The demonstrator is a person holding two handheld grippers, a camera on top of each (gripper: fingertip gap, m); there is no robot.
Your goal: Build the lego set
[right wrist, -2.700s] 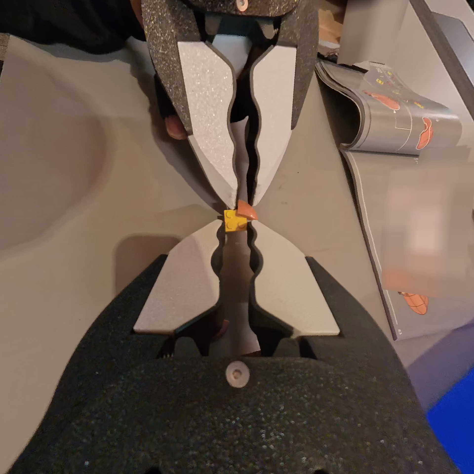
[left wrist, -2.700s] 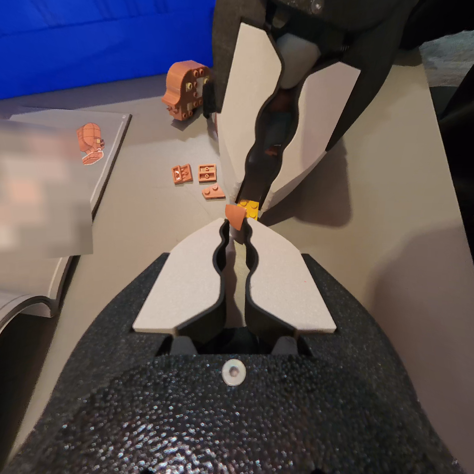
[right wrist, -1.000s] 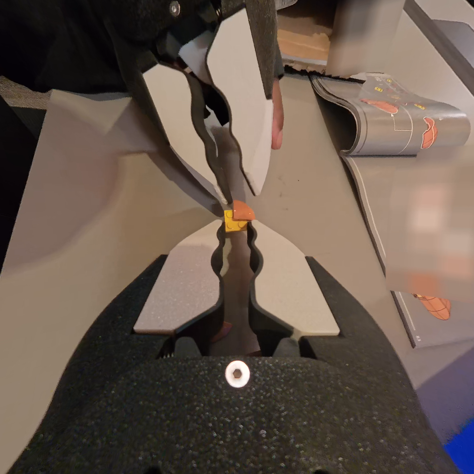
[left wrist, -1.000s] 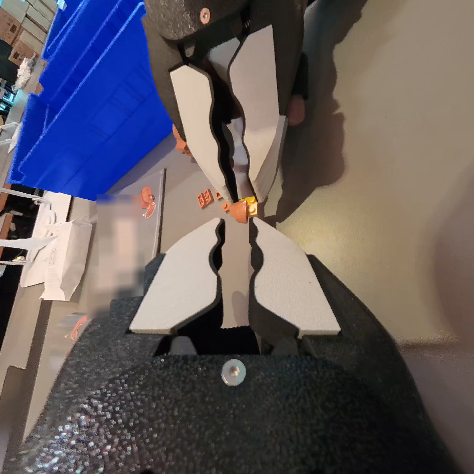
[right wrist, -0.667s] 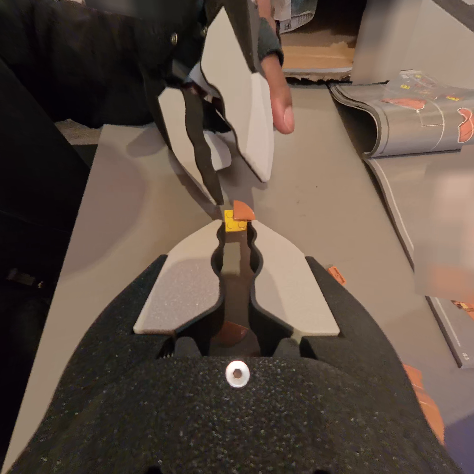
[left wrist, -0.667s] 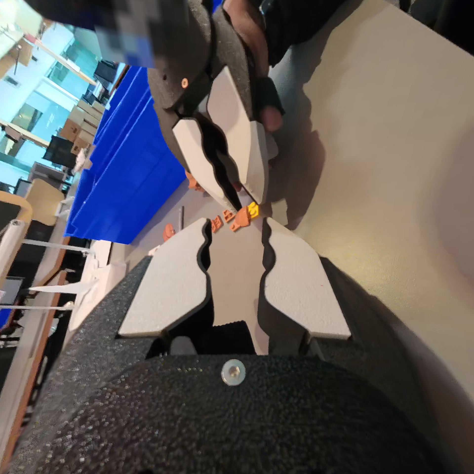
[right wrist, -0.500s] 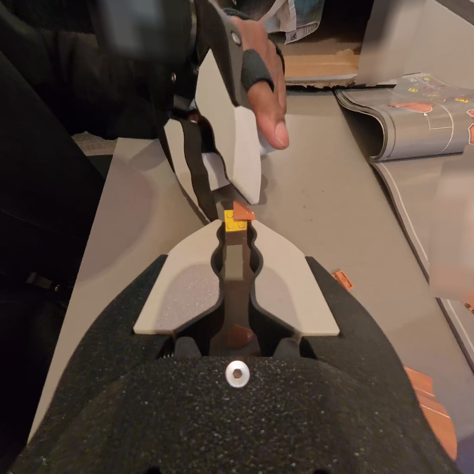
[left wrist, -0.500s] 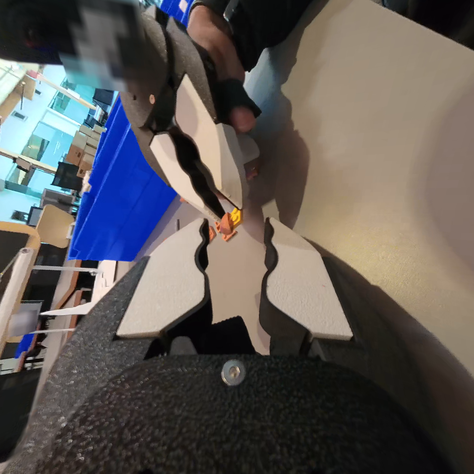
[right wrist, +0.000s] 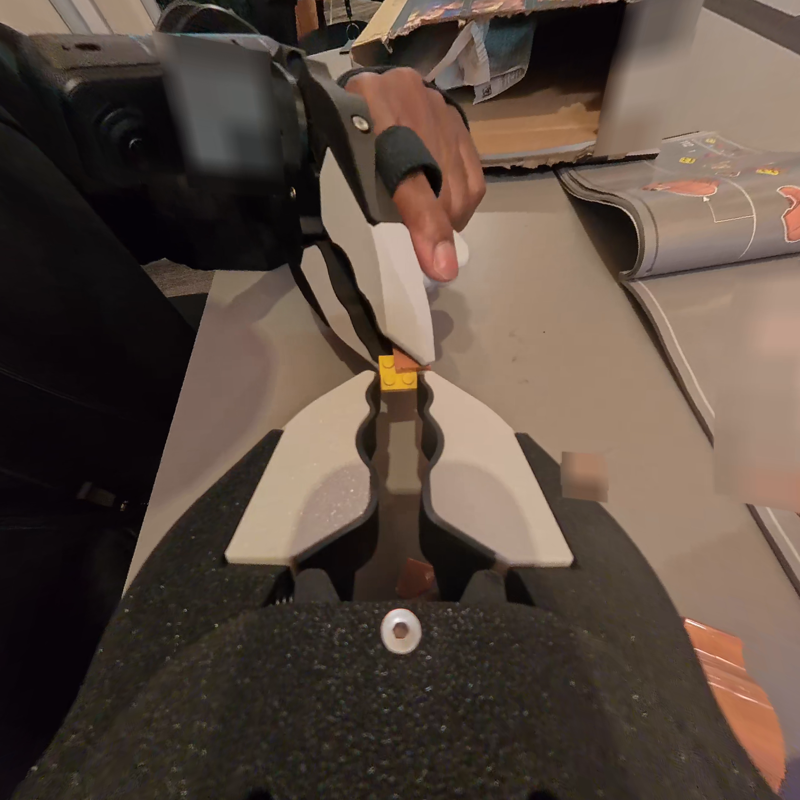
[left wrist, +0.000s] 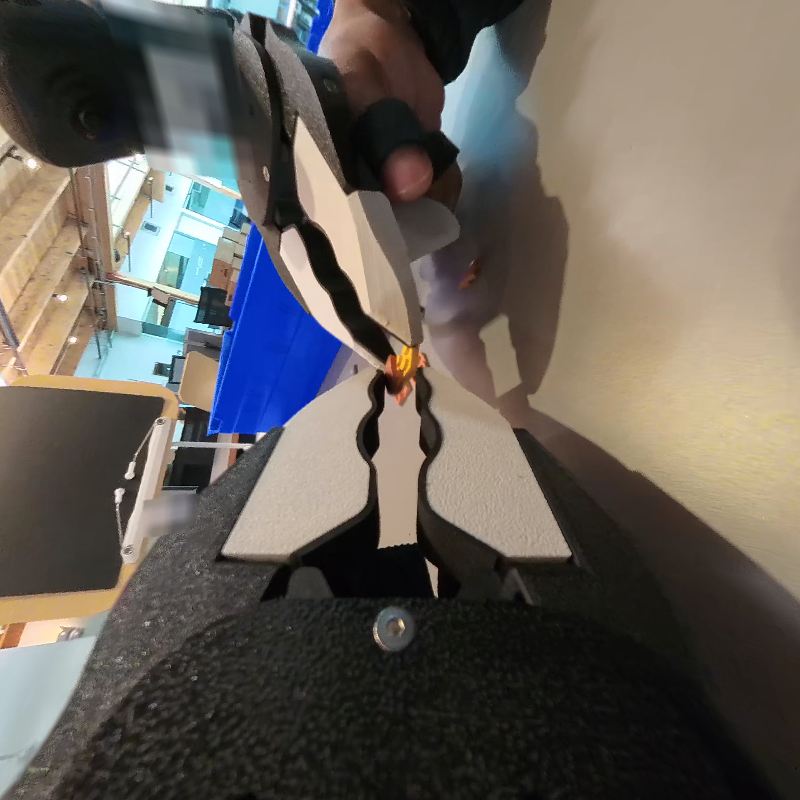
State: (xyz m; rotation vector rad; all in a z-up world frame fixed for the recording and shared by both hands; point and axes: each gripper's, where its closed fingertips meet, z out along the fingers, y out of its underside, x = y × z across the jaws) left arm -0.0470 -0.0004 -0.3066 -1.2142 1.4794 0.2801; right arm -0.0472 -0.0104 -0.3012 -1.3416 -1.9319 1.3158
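Observation:
My right gripper [right wrist: 398, 383] is shut on a small yellow studded plate [right wrist: 396, 380], held above the grey table [right wrist: 541, 346]. A brown curved piece [right wrist: 404, 362] sits on the plate's far right corner. My left gripper [right wrist: 404, 356] comes in from the upper left, turned on its side. One finger [right wrist: 409, 311] lies over the brown piece and the other under it. In the left wrist view my left gripper [left wrist: 396, 383] is closed on the brown piece [left wrist: 395, 375], with the yellow plate [left wrist: 409, 358] against it and the right gripper [left wrist: 396, 348] just beyond.
An open instruction booklet [right wrist: 714, 216] lies at the right and a torn cardboard box [right wrist: 519, 121] at the back. A loose brown piece [right wrist: 415, 580] lies under my right gripper. A brown build [right wrist: 736, 692] is at the lower right. Blue bins [left wrist: 268, 346] stand beyond the table. The tips of both grippers are at nearly the same place.
My left gripper opened and let go of the brown piece, rolled onto its side, then closed on it again. My right gripper kept hold of the yellow plate.

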